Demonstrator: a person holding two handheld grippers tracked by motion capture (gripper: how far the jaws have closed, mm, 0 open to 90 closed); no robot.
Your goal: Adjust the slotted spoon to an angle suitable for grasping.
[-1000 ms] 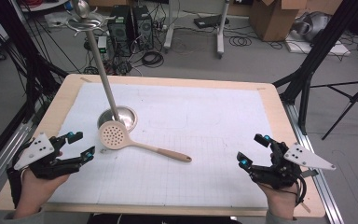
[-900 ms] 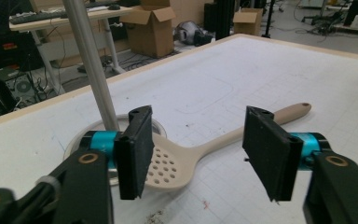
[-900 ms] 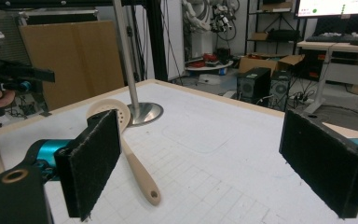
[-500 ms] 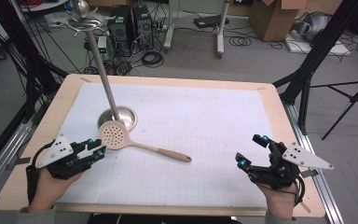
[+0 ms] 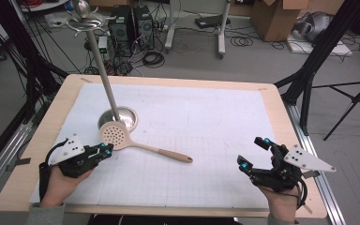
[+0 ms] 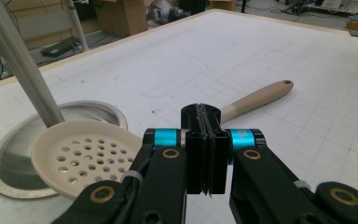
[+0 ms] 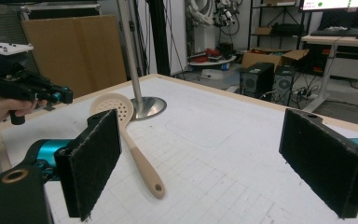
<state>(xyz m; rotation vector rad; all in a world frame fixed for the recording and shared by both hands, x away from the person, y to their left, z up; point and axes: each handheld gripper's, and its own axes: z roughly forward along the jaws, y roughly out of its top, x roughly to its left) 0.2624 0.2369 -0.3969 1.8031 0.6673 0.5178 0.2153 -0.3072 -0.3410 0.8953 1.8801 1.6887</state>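
Observation:
A beige slotted spoon (image 5: 115, 136) lies on the white mat, its perforated head leaning on the round base of a metal stand (image 5: 126, 116) and its handle pointing right. My left gripper (image 5: 105, 150) is shut with nothing in it, just short of the spoon's head. In the left gripper view the closed left gripper (image 6: 204, 116) points over the spoon (image 6: 86, 156), whose handle passes behind it. My right gripper (image 5: 251, 152) rests open near the front right corner. In the right gripper view the wide-open right gripper (image 7: 214, 158) faces the spoon (image 7: 142, 168) and the left gripper (image 7: 58, 97).
The stand's pole (image 5: 101, 61) rises tilted from the base to hooks at the top. A white gridded mat (image 5: 206, 117) covers a wooden table (image 5: 281, 108). Computer cases, cables, boxes and tripod legs stand on the floor beyond.
My left gripper has moved right toward the spoon's head and its jaws have come together. The right gripper has barely moved.

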